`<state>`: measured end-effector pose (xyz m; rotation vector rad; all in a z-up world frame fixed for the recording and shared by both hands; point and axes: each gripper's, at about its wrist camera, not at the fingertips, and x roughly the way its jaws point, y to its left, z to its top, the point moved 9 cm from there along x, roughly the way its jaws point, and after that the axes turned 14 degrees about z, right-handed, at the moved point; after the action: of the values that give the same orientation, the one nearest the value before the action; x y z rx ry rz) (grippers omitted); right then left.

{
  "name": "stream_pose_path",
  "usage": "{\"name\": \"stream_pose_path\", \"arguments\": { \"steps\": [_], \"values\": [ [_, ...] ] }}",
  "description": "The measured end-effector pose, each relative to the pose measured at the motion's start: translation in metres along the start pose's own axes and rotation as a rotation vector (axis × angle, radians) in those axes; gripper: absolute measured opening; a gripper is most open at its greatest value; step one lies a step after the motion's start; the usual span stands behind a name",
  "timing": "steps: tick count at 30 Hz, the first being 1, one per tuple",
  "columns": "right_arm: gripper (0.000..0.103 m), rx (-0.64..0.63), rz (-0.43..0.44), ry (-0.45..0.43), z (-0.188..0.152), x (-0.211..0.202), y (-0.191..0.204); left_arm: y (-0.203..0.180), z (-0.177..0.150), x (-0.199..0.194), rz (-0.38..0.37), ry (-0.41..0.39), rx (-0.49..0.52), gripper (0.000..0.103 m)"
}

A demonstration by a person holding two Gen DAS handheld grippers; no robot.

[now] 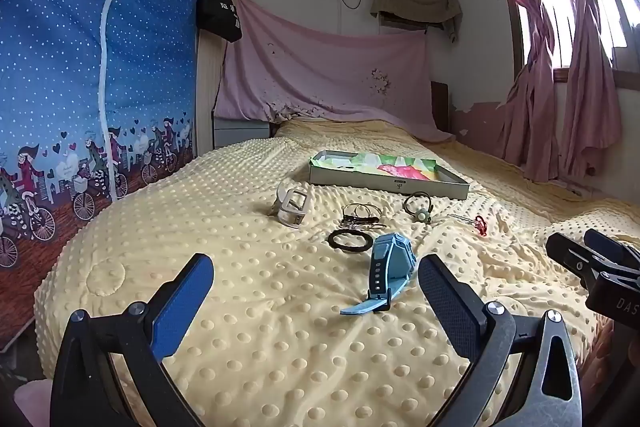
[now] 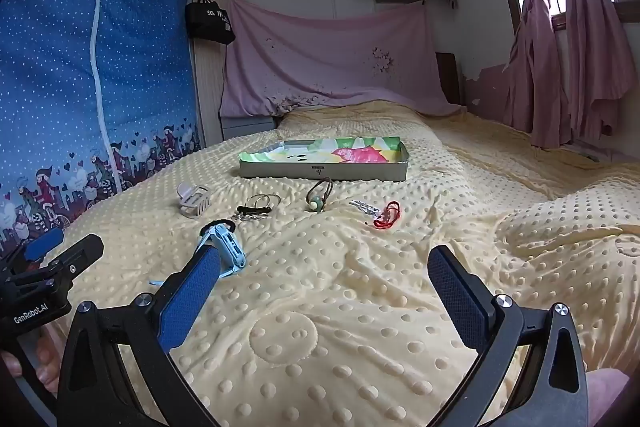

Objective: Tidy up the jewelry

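A: How far along does the jewelry sorting look?

B: Barely begun, I'd say. The shallow tray (image 2: 324, 171) sits on the bed (image 2: 360, 307) beyond the pieces, and all I can see in it is its colourful lining. No jewelry shows inside from either view.

A: So everything is loose on the blanket?

B: Yes. Nearest the grippers lies the light blue watch (image 1: 390, 267), with a black ring (image 1: 350, 239) just behind it. Further on there is a white hair claw (image 1: 291, 206), a cluster of thin bangles with a dark clip (image 1: 360, 215), a cord loop with a pale green bead (image 1: 419, 207), and off to the right a red cord piece (image 2: 386, 215) beside a small silvery clip (image 2: 364, 206). All of them rest in front of the tray, none touching it.

A: And the grippers?

B: The left gripper (image 1: 314, 283) hovers over the bed with its jaws spread wide and nothing between them; the watch lies just ahead, near its right finger. The right gripper (image 2: 324, 279) is likewise spread and holding nothing.

A: What is left, then?

B: As I judge it, the whole job: each piece wants lifting into the tray, likely starting with the watch, since it lies closest.
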<state>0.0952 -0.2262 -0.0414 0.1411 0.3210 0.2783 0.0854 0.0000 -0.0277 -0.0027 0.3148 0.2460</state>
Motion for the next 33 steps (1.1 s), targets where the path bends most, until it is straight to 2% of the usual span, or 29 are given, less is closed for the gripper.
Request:
{"name": "stream_pose_path", "arguments": {
  "steps": [33],
  "values": [
    [0.102, 0.009, 0.001, 0.004, 0.0004, -0.0011, -0.0024, -0.0004, -0.0006, -0.0002, 0.0, 0.008, 0.005, 0.103]
  ]
}}
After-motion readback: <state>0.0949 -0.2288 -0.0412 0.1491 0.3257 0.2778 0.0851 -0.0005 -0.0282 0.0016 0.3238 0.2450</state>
